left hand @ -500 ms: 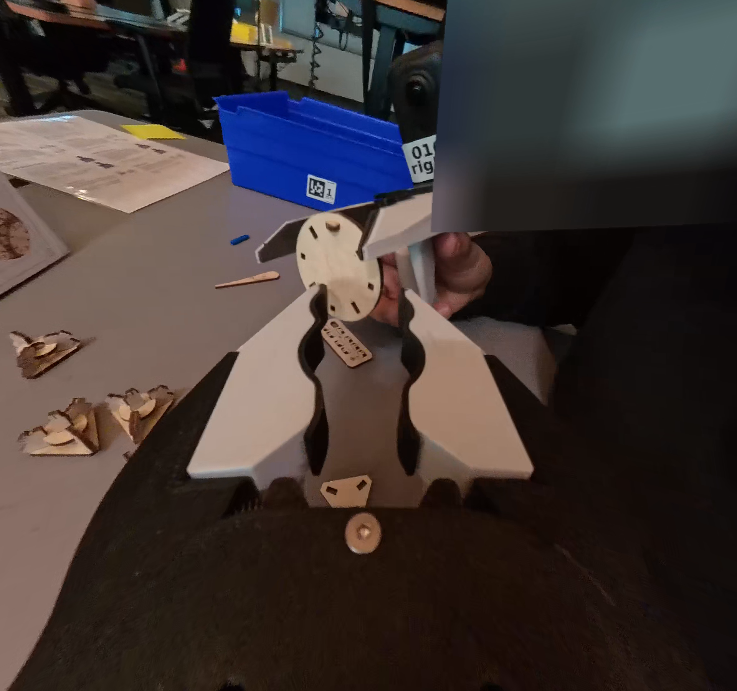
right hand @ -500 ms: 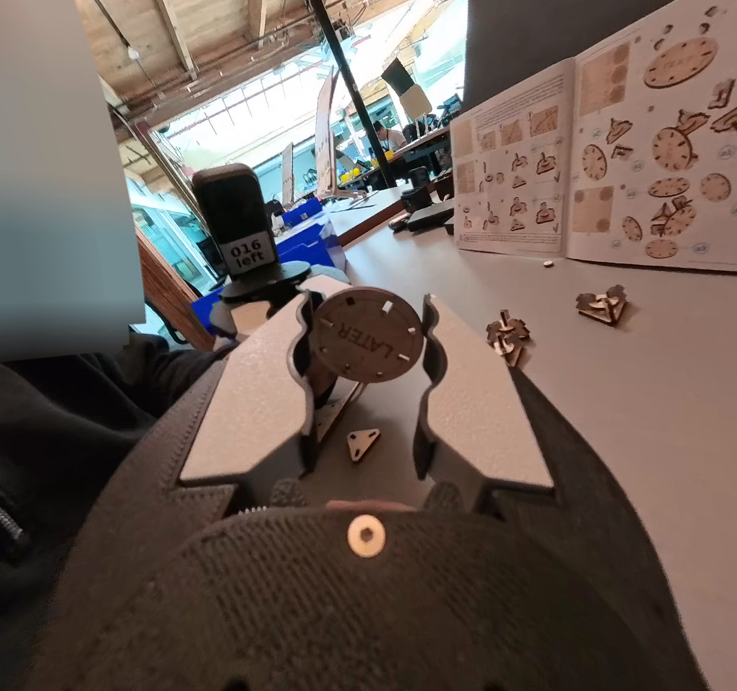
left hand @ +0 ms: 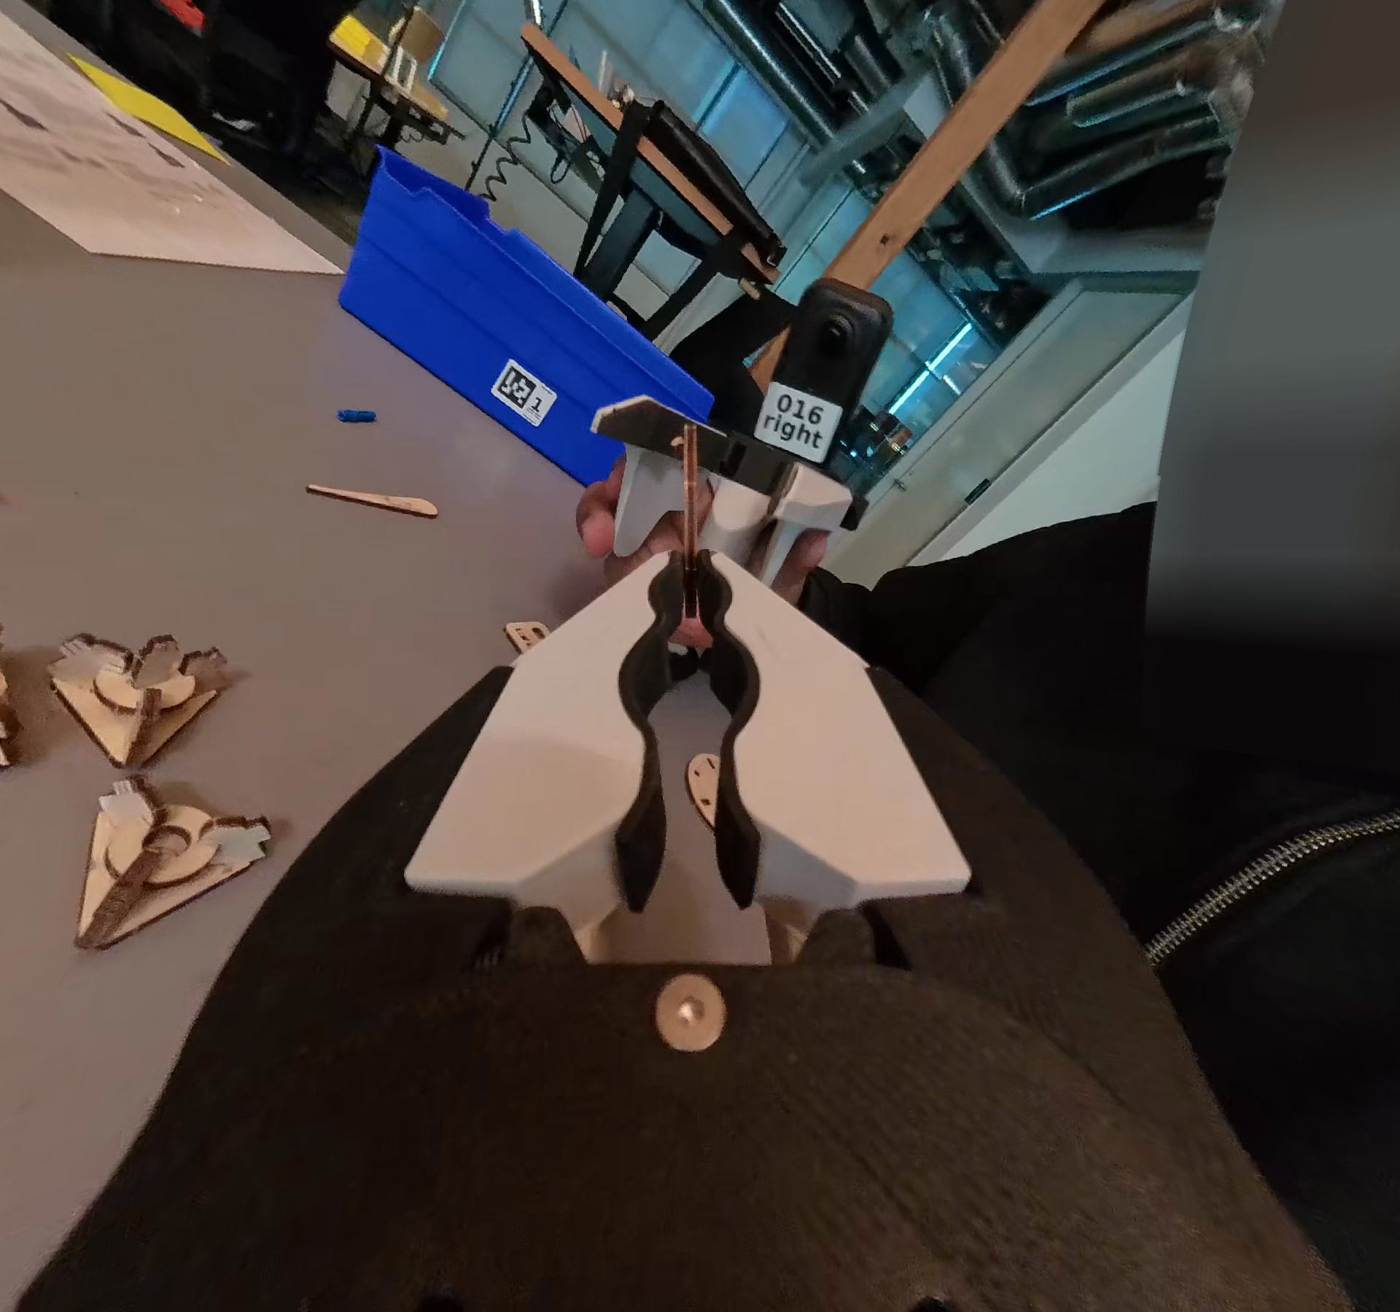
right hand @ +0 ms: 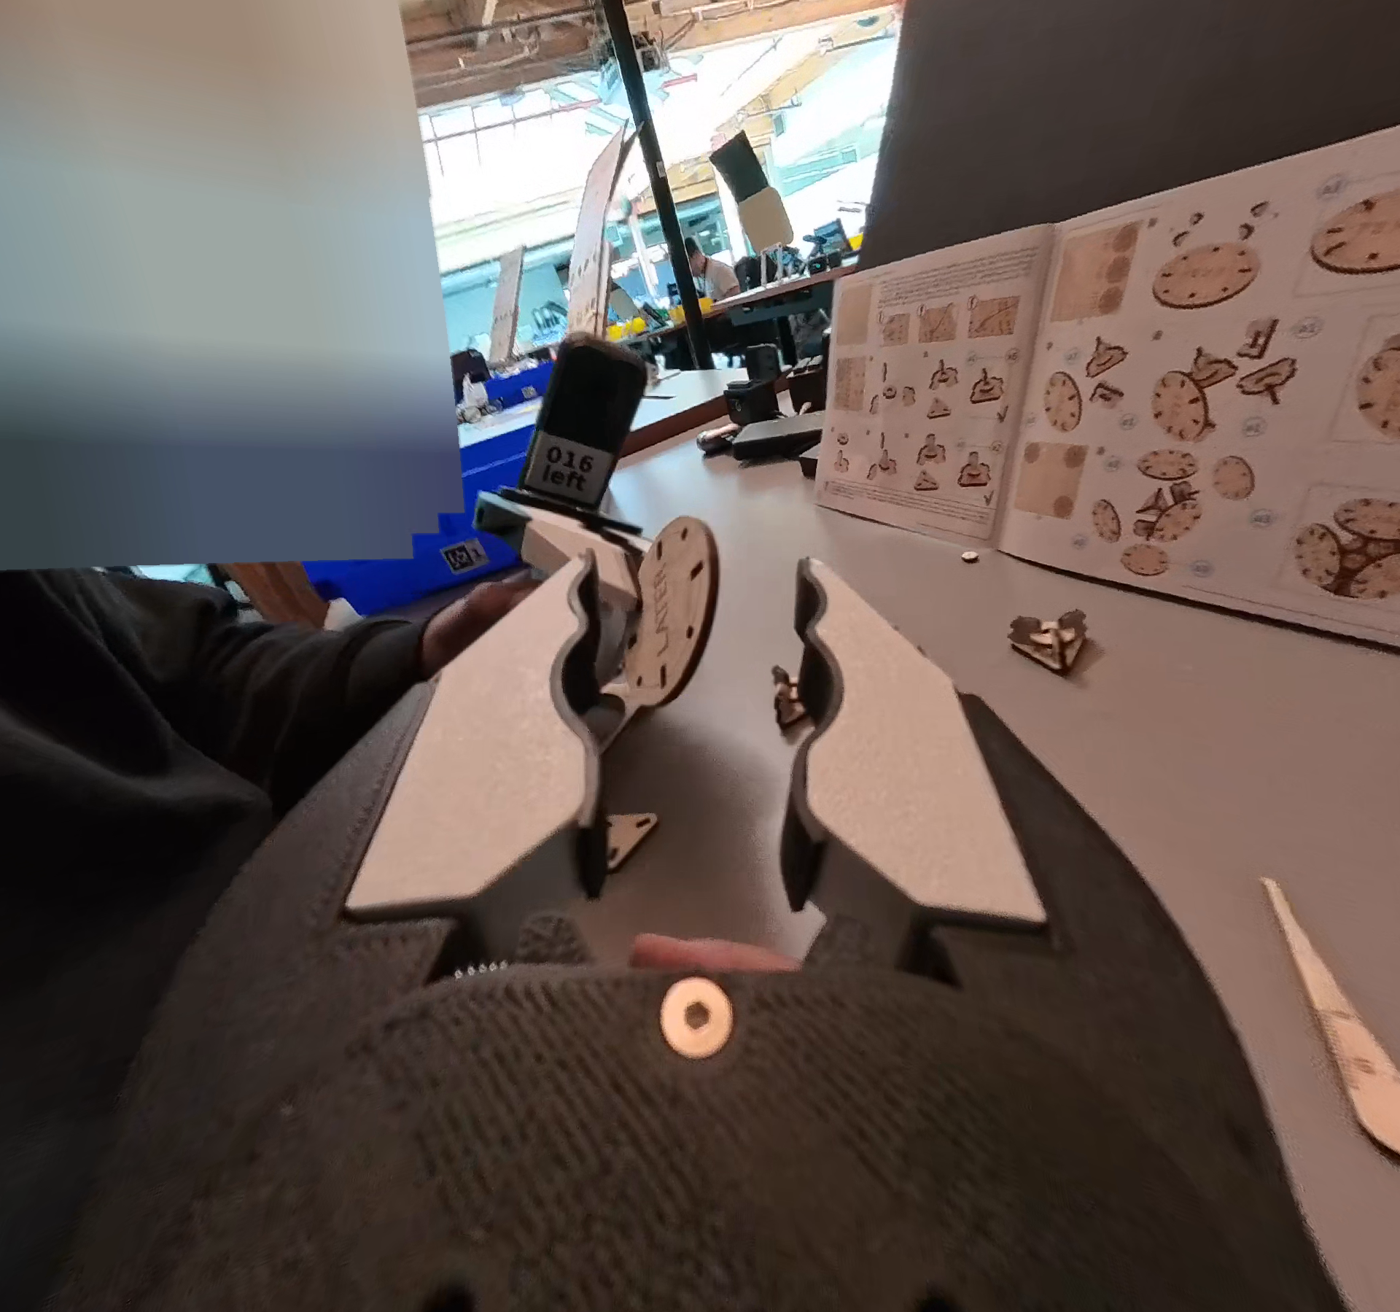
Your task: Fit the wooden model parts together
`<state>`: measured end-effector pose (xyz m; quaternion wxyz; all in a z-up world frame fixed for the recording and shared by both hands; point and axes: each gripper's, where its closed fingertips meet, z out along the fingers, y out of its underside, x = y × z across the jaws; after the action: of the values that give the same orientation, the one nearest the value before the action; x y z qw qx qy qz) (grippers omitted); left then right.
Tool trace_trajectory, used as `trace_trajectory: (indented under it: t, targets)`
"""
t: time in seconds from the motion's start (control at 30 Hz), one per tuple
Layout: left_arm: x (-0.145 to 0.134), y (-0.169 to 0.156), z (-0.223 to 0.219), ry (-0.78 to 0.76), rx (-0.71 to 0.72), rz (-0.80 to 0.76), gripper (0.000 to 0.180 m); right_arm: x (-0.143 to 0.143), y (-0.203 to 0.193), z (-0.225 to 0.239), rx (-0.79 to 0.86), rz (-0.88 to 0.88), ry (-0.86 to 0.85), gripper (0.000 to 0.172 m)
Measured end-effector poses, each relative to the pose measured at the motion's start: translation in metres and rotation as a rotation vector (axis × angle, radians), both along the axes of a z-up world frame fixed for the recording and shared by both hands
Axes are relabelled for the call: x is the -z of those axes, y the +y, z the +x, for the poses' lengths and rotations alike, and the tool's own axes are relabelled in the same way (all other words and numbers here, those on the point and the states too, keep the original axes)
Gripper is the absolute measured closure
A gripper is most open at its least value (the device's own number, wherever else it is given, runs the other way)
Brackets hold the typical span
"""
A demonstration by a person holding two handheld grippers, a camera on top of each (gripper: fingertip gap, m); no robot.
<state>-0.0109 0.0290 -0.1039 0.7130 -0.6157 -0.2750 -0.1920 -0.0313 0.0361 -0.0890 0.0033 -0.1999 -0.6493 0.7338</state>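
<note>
Pinching the edge of a round wooden disc (left hand: 690, 510), the left gripper (left hand: 691, 578) has its black pads pressed on both faces of the thin plate, which stands on edge above the table (left hand: 227, 442). In the right wrist view the same disc (right hand: 674, 613) shows its slotted face, held up by the left gripper (right hand: 598, 578) coming in from the left.

The right gripper (right hand: 693, 631) stands wide, its two fingers well apart; the disc sits near its left finger, but the right finger is clear of it and nothing is gripped.

On the table around them lie small assembled wooden pieces (left hand: 136, 684), a flat wooden stick (left hand: 375, 500), a small blue bit (left hand: 356, 416) and a blue bin (left hand: 485, 336) farther back. An open instruction booklet (right hand: 1136, 397) rests on the table beyond the right gripper, with another wooden assembly (right hand: 1049, 639) before it and a small triangular plate (right hand: 629, 836) lying between the right gripper's fingers.
</note>
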Motion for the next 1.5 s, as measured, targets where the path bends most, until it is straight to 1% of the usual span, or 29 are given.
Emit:
trace_trajectory:
  t: [0.07, 0.17, 0.23, 0.33, 0.37, 0.4, 0.43, 0.53, 0.57, 0.6, 0.63, 0.67, 0.8, 0.83, 0.87, 0.93, 1.1, 1.2, 1.33, 1.5]
  targets:
    - [0.002, 0.002, 0.002, -0.016, 0.02, -0.002, 0.18, -0.003, 0.002, -0.001, -0.03, -0.046, -0.064, 0.128]
    - [0.003, 0.005, 0.005, -0.041, 0.053, 0.01, 0.18, -0.003, 0.001, 0.005, -0.141, -0.101, -0.172, 0.157]
    - [0.003, 0.006, 0.007, -0.059, 0.071, 0.022, 0.18, -0.001, 0.0, 0.007, -0.195, -0.127, -0.246, 0.158]
    - [0.003, 0.008, 0.011, -0.074, 0.103, 0.029, 0.18, -0.001, 0.001, 0.005, -0.209, -0.166, -0.3, 0.155]
    - [0.003, 0.008, 0.012, -0.073, 0.11, 0.027, 0.18, 0.0, 0.001, 0.006, -0.215, -0.165, -0.307, 0.158]
    - [0.004, 0.009, 0.012, -0.069, 0.111, 0.024, 0.18, -0.001, 0.0, 0.008, -0.228, -0.164, -0.304, 0.167]
    - [0.003, 0.009, 0.013, -0.057, 0.111, 0.021, 0.18, -0.002, 0.0, 0.009, -0.234, -0.164, -0.297, 0.168]
    - [0.001, 0.009, 0.015, 0.021, 0.104, 0.007, 0.18, -0.006, 0.001, 0.014, -0.236, -0.14, -0.221, 0.169]
    - [-0.002, 0.01, 0.015, 0.053, 0.091, 0.008, 0.178, -0.007, 0.0, 0.018, -0.246, -0.123, -0.18, 0.169]
    - [-0.005, 0.01, 0.016, 0.08, 0.077, 0.015, 0.166, -0.007, -0.002, 0.024, -0.26, -0.098, -0.129, 0.169]
    - [-0.008, 0.01, 0.017, 0.104, 0.074, 0.022, 0.166, -0.007, -0.004, 0.03, -0.262, -0.069, -0.07, 0.168]
    - [-0.012, 0.009, 0.023, 0.135, 0.101, 0.032, 0.179, -0.006, -0.006, 0.034, -0.247, -0.047, -0.007, 0.168]
    - [-0.022, 0.011, 0.037, 0.284, 0.11, 0.009, 0.18, -0.015, -0.004, 0.049, -0.225, -0.047, 0.207, 0.166]
    - [-0.024, 0.011, 0.04, 0.331, 0.109, 0.0, 0.18, -0.017, -0.004, 0.051, -0.222, -0.049, 0.232, 0.161]
    - [-0.026, 0.011, 0.044, 0.374, 0.109, -0.004, 0.18, -0.019, -0.004, 0.053, -0.223, -0.049, 0.247, 0.155]
    - [-0.029, 0.012, 0.05, 0.438, 0.109, -0.014, 0.18, -0.02, -0.004, 0.058, -0.239, -0.052, 0.266, 0.151]
    - [-0.029, 0.012, 0.055, 0.549, 0.091, -0.054, 0.18, -0.02, -0.006, 0.068, -0.269, -0.048, 0.339, 0.164]
    - [-0.029, 0.012, 0.057, 0.567, 0.103, -0.068, 0.18, -0.02, -0.006, 0.072, -0.269, -0.033, 0.391, 0.167]
    - [-0.028, 0.012, 0.06, 0.576, 0.12, -0.077, 0.18, -0.021, -0.006, 0.075, -0.304, -0.044, 0.352, 0.168]
    - [-0.026, 0.012, 0.063, 0.515, 0.185, -0.047, 0.178, -0.02, -0.006, 0.078, -0.344, -0.046, 0.315, 0.168]
